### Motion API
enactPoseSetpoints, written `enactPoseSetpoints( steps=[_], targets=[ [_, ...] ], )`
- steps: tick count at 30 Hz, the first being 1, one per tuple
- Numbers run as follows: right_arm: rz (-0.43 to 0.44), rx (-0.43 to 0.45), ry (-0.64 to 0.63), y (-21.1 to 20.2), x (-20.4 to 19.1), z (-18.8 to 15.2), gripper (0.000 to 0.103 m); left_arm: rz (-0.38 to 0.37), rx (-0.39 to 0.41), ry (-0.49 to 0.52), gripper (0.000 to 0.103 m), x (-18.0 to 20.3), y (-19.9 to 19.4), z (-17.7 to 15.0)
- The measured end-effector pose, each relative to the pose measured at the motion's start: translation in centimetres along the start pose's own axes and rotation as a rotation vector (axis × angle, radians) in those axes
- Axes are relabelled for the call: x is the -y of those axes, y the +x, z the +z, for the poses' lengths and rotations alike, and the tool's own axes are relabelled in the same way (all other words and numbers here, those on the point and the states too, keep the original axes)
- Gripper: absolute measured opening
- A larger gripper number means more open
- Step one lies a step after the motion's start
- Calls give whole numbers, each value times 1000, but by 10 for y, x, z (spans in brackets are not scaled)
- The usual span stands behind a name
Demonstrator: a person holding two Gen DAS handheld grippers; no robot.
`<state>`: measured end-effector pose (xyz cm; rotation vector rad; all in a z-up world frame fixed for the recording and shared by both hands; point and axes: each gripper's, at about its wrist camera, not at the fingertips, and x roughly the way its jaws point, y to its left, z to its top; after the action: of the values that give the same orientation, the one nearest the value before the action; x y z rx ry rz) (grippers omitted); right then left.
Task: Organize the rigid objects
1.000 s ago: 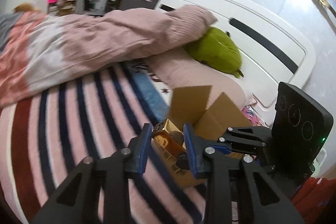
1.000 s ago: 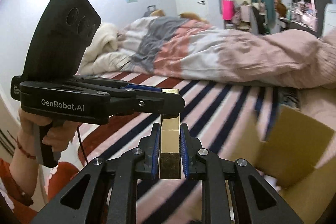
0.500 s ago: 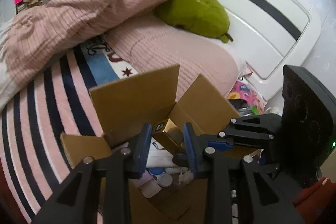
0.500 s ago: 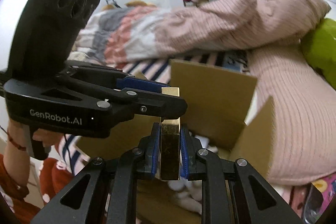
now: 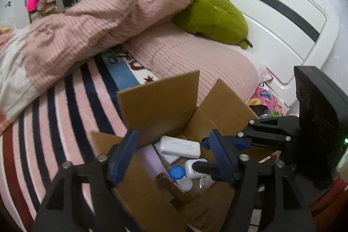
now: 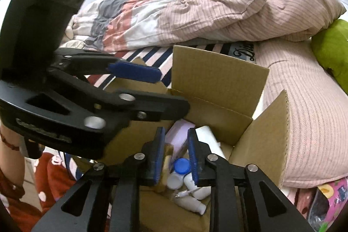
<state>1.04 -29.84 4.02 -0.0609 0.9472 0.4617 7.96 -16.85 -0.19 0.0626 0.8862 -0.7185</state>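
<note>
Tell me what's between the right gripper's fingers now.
Nothing gripped: the right gripper is open over the cardboard box; the right wrist view shows only box contents below, like the blue cap.

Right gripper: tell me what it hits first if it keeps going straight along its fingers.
Probably the clutter inside the cardboard box: the open right gripper points down at a blue cap and white bottles. Depth is unclear.

Both tools, left (image 5: 171, 156) and right (image 6: 175, 158), hang with jaws apart.

Access to the open cardboard box (image 5: 156, 101)

We see its mouth unobstructed from above; upright flaps (image 6: 217, 75) wall the far sides, the left gripper (image 6: 161, 92) overhangs one edge, and white containers (image 5: 180, 146) crowd the floor inside.
</note>
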Motion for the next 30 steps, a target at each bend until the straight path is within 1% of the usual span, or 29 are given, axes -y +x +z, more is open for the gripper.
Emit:
enactPoseSetpoints(
  steps=[1,2,3,4,6,7,9,10,11,12,14,17,19,21,24,30],
  targets=[
    [-4,5,1,0,-2,2,27,12,21,-3,74,-1,-8,-2],
    [-8,12,0,-2,-4,2,32,30,45,-6,77,-3,-16,-4],
    [-13,26,0,-5,-6,4,36,45,65,-9,79,-4,-23,-6],
    [-17,38,-1,-9,-8,4,39,66,92,-15,80,-6,-33,-10],
    [-29,75,-4,-16,-11,7,50,100,132,-30,84,-10,-50,-15],
    [-39,99,-8,-22,-14,8,54,123,155,-40,84,-12,-59,-19],
    [-64,167,-21,-35,-23,9,72,171,196,-59,85,-15,-77,-27],
    [-75,194,-26,-40,-27,9,76,195,216,-71,85,-18,-86,-31],
    [-92,227,-35,-45,-32,8,86,220,237,-84,86,-21,-95,-36],
    [-104,255,-45,-50,-37,7,91,236,253,-95,87,-22,-101,-39],
    [-113,290,-58,-56,-45,8,92,268,286,-121,87,-28,-116,-48],
    [-102,337,-78,-62,-57,7,101,331,319,-147,87,-36,-132,-61],
    [-103,369,-93,-64,-66,7,101,383,327,-164,87,-41,-138,-69],
    [-108,389,-104,-65,-70,7,101,414,330,-181,87,-48,-143,-77],
    [-110,409,-89,-64,-75,5,101,430,333,-203,87,-57,-148,-86],
    [-107,398,-72,-57,-78,5,101,455,331,-222,87,-65,-149,-92]
  ],
)
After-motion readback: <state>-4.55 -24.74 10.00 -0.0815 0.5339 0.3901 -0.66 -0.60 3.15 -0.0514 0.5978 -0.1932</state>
